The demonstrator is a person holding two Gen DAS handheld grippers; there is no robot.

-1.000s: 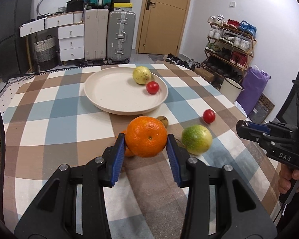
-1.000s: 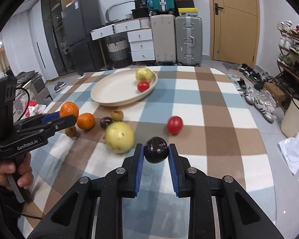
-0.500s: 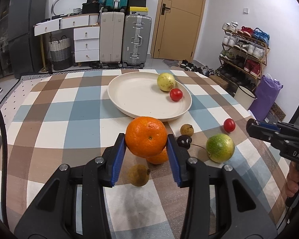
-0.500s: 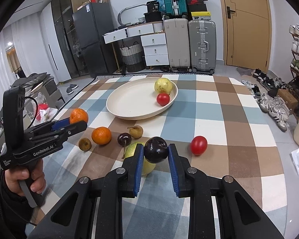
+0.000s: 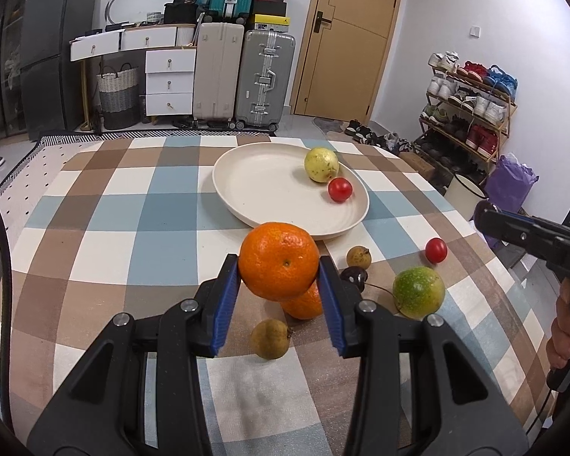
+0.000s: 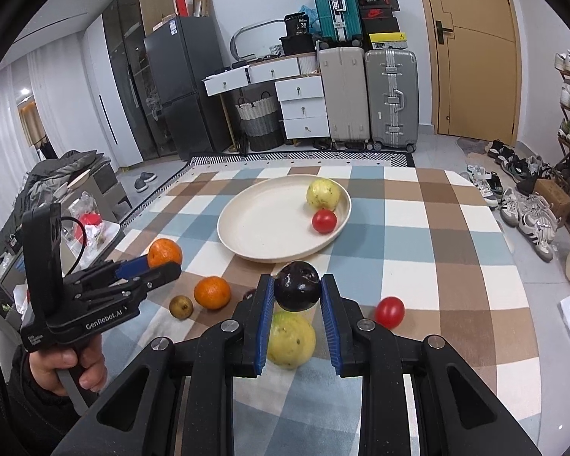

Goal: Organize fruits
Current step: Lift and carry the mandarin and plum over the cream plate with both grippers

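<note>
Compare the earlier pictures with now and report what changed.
Both claws rose and drew back from the round cream plate: left claw carrying the round orange mandarin, right claw the dark purple plum. Unchanged: both grips, the yellow guava and red tomato on the plate.

Orange mandarin (image 5: 278,266), cream plate (image 5: 247,209), checked cloth (image 5: 106,209).

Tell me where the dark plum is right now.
The dark plum is clamped between the right tongs, held above the checked tablecloth. In the right wrist view it hangs just this side of the cream plate, over the yellow-green fruit.
</note>
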